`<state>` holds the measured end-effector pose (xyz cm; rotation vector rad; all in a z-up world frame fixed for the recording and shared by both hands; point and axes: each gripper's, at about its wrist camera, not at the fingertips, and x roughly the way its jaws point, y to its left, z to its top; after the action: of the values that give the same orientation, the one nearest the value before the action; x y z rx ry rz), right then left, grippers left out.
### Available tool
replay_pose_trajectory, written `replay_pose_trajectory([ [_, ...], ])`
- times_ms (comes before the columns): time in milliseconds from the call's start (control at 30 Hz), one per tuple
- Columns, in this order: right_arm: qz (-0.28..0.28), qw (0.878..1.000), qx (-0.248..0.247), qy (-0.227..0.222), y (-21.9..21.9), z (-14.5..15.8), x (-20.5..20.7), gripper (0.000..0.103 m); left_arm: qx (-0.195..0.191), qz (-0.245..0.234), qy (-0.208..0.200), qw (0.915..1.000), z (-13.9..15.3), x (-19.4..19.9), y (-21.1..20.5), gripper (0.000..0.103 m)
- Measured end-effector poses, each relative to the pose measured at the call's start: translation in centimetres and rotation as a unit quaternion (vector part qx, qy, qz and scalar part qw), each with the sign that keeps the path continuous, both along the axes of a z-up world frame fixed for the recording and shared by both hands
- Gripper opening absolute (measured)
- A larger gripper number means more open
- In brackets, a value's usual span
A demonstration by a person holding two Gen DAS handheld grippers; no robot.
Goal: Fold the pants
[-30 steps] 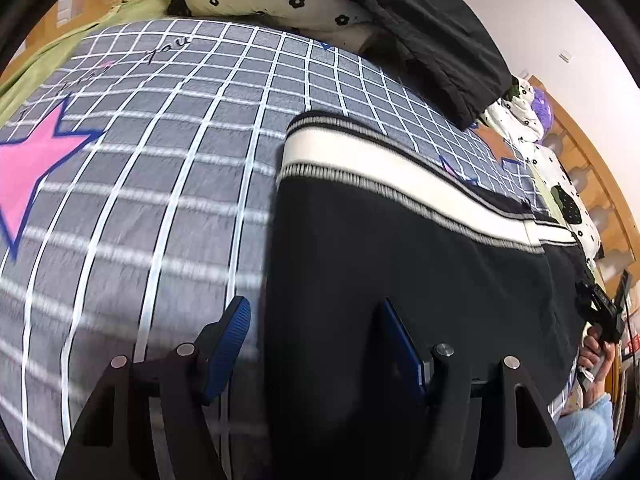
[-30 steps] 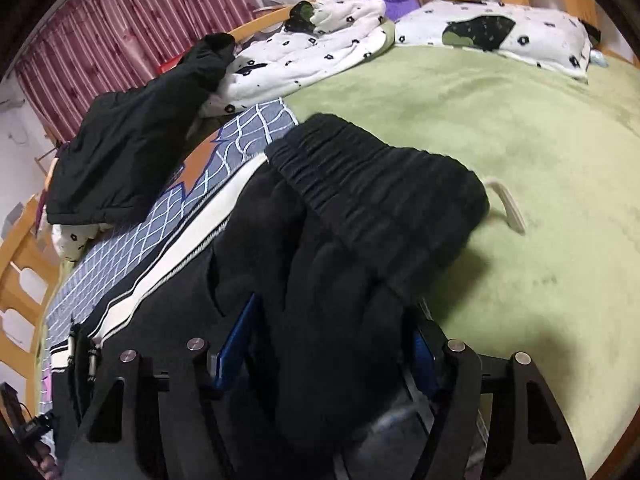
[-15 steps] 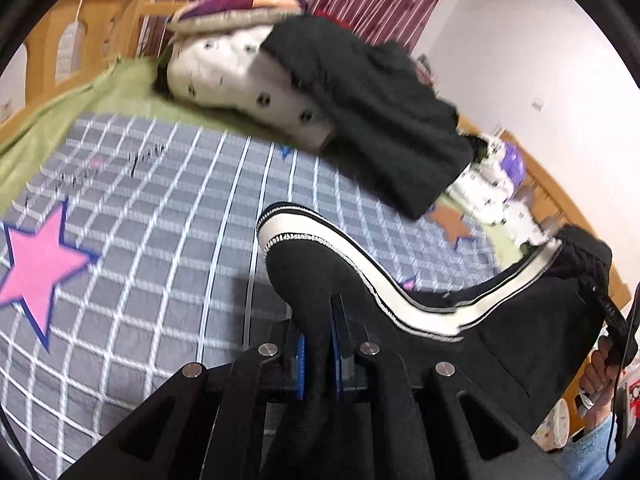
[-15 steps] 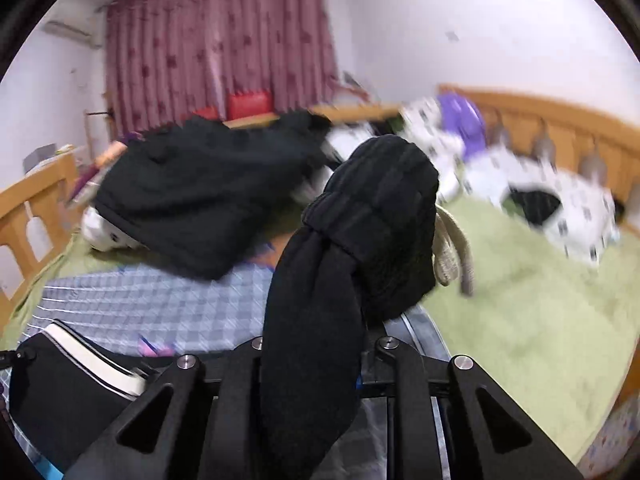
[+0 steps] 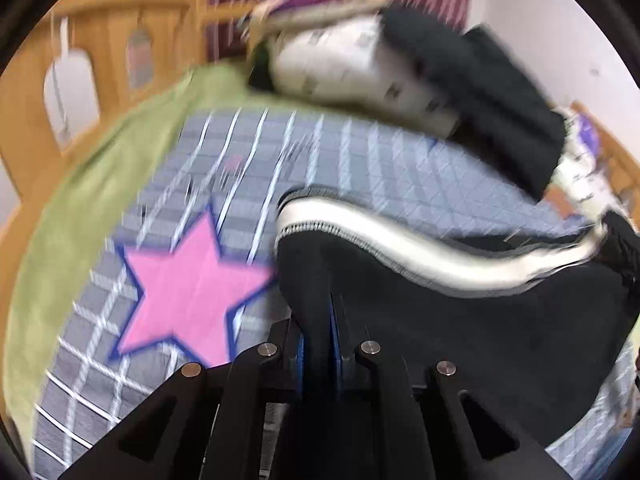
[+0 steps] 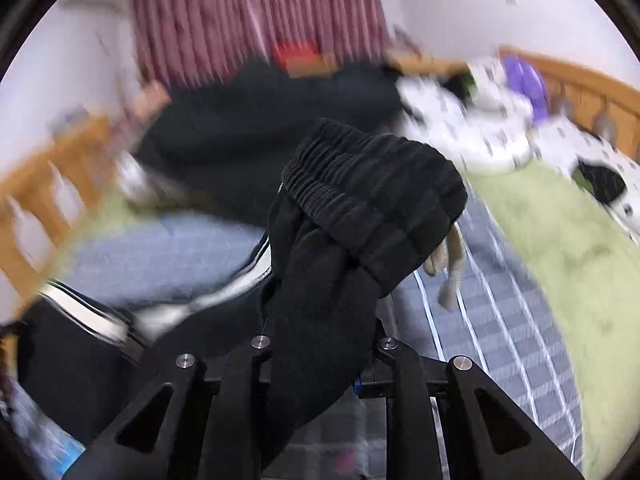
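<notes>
The black pants (image 5: 460, 320) with a white side stripe (image 5: 400, 240) hang lifted over the grey checked bedspread (image 5: 340, 160). My left gripper (image 5: 324, 320) is shut on the leg-hem end of the pants. My right gripper (image 6: 320, 344) is shut on the waistband end (image 6: 372, 184); the ribbed elastic bunches above the jaws and a beige drawstring (image 6: 452, 264) dangles at its right. The stripe also shows in the right wrist view (image 6: 224, 300). Both views are motion-blurred.
A pink star (image 5: 188, 288) is printed on the bedspread. A green blanket (image 6: 560, 248) lies beside it. A black jacket (image 5: 480, 92) and white spotted bedding (image 5: 352, 68) are piled at the back. A wooden bed rail (image 5: 100, 52) runs along the left.
Both grippers closed on the pants and lifted them off the bed. Since half a second ago both have swung, and the views have blurred.
</notes>
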<state>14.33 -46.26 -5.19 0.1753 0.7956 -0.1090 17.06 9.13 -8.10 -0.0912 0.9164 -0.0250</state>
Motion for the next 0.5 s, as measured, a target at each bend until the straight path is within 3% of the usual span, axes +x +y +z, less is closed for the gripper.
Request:
replay_pose_trajectory([
  [67,-0.039,0.995,-0.019,0.085,-0.9,-4.8,1.3,0.023,-0.007,0.006,0.029,0.9995,-2.4,0.3,0.7,0.013],
  [167,-0.049,0.989,0.017,0.135,-2.2,-7.7,1.2,0.032,0.001,0.007,0.035,0.9994,-2.2,0.3,0.7,0.023],
  [233,-0.047,0.988,0.024,0.142,-2.4,-7.1,0.4,0.040,0.012,0.023,0.021,0.9995,-1.1,-0.3,0.8,0.039],
  [333,-0.069,0.986,0.034,0.147,-2.7,-5.9,-1.8,0.042,0.008,0.022,-0.005,0.9997,-0.2,-1.8,0.7,0.050],
  [500,-0.092,0.990,0.020,0.109,-2.1,-2.3,-5.6,0.042,-0.001,-0.004,-0.006,1.0000,0.0,-3.5,-0.6,0.050],
])
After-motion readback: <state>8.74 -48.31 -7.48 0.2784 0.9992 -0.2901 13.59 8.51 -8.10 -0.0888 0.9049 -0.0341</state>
